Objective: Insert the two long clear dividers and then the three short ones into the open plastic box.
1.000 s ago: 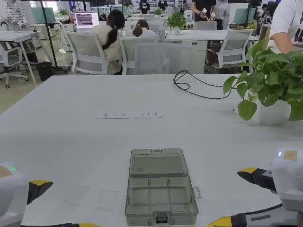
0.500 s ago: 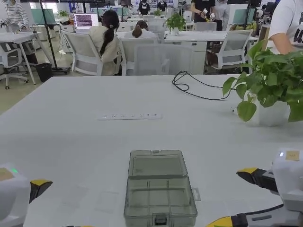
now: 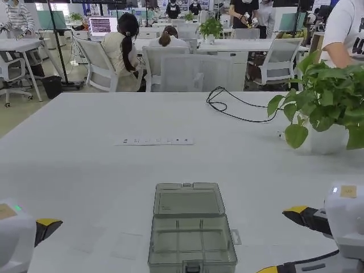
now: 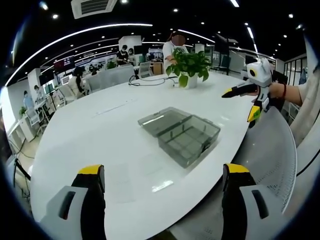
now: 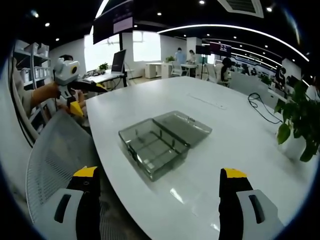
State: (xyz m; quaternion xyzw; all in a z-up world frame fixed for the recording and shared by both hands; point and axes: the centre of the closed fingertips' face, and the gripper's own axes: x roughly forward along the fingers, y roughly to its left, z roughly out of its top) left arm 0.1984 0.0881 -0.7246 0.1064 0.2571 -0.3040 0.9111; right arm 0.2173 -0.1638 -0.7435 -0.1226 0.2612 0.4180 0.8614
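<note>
Two jaw pairs spread wide, empty — left gripper (image 4: pixel 162 169), right gripper (image 5: pixel 159 173) flank open plastic box (image 3: pixel 192 242) on white table (image 3: pixel 85 170).

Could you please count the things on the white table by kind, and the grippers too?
plastic box: 1
potted plant: 1
black cable: 1
power strip: 1
grippers: 2 (left gripper, right gripper, both open)
clear dividers: too faint to count
Total: 6, dividers aside

Left tongs (image 4: pixel 163 169) and right tongs (image 5: pixel 159 173): white moulded housings, black jaws, yellow tip caps. Right housing bears a tan square label (image 3: pixel 348 191); left housing, a green indicator lamp (image 3: pixel 15 205).
</note>
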